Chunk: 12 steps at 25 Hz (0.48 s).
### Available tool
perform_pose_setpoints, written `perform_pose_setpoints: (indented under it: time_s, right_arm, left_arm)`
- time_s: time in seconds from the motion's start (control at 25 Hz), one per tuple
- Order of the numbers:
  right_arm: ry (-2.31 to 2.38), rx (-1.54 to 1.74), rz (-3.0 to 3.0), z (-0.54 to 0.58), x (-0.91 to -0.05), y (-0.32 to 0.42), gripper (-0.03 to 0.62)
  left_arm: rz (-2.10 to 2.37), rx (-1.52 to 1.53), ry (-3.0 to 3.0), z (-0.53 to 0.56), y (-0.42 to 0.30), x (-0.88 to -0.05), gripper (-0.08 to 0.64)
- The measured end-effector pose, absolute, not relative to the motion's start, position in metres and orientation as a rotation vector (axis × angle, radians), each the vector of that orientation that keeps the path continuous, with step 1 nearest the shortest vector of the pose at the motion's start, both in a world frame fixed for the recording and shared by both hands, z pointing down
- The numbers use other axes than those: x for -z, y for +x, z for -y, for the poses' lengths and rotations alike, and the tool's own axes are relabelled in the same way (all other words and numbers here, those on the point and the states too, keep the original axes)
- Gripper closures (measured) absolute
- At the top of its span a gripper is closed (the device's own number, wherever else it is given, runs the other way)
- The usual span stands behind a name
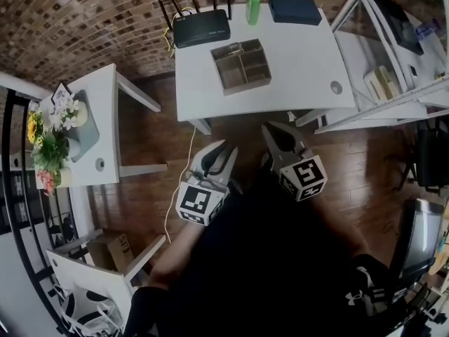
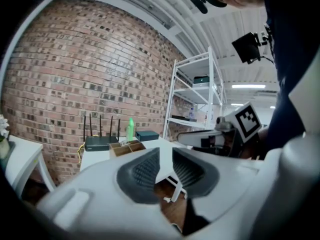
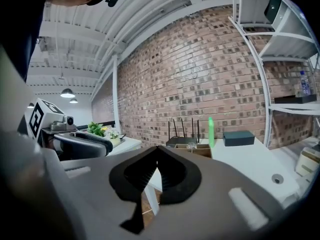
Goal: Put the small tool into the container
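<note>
Container (image 1: 245, 87) contents too small to identify.

A worktop (image 1: 302, 62) carries a divided container (image 1: 242, 65) near its middle. Behind the container, along the far edge, stand a router (image 1: 202, 27) at left, a bottle (image 1: 253, 4) in the centre and a flat box (image 1: 295, 9) at right. A smaller worktop (image 1: 105, 104) bearing flowers (image 1: 49, 142) stands to the left, shelving (image 1: 393, 83) to the right. In front, over the floor (image 1: 351, 160), the left hand-held gripper (image 1: 228, 148) and right hand-held gripper (image 1: 275, 129) sit side by side.
</note>
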State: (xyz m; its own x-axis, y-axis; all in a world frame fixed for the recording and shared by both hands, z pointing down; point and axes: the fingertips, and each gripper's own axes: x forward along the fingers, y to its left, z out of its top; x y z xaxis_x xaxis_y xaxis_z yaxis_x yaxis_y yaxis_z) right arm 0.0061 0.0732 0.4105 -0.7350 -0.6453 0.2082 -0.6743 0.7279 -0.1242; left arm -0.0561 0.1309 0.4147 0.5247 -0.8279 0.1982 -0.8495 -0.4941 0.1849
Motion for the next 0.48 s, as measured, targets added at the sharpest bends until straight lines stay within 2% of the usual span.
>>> perform_pose_setpoints:
  time_s: [0.48]
  right_arm:
    - [0.919,-0.240,2.806,-0.091,-0.410,-0.038,0.583]
  left_arm:
    - [1.537,-0.069,2.439,-0.151,-0.096,-0.413,0.492]
